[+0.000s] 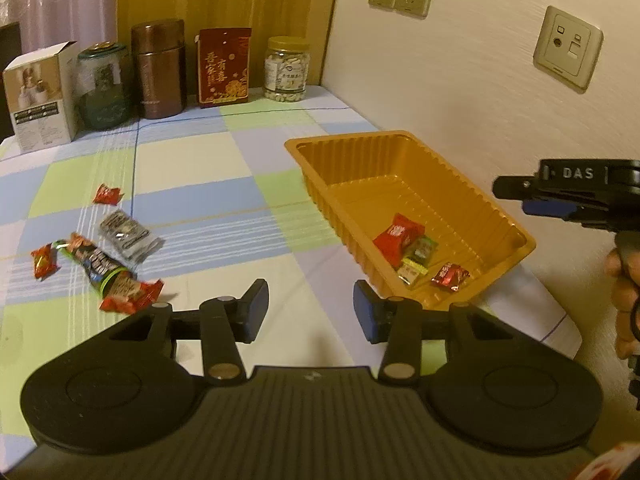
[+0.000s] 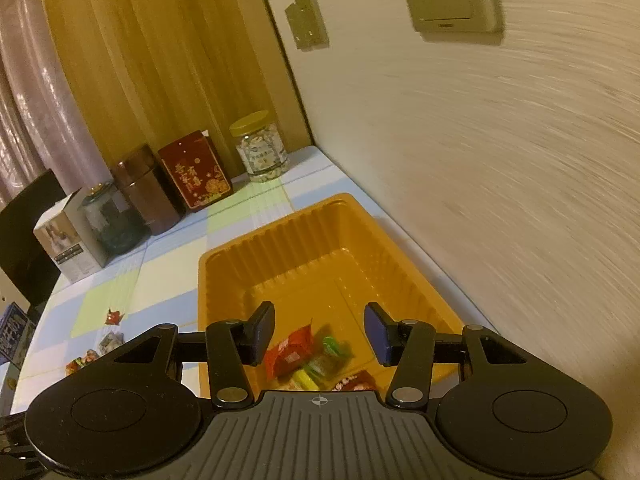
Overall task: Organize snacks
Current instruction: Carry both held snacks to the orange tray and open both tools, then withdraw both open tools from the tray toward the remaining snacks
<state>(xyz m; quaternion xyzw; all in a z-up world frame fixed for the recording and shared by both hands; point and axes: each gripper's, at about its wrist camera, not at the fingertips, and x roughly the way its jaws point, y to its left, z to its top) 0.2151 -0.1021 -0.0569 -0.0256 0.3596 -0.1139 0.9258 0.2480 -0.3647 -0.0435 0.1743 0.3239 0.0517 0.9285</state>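
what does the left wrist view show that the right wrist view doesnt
Only the left wrist view: the left gripper, open and empty, the right gripper from the side, and the full cluster of loose snacks on the checked cloth.
Only the right wrist view: a blue box at the left edge.
Both: the orange tray holding wrapped snacks, and the row of jars and boxes at the back.

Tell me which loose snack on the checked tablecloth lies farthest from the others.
The small red wrapped candy: it lies alone, nearer the back jars, while the grey packet and the other wrappers cluster together.
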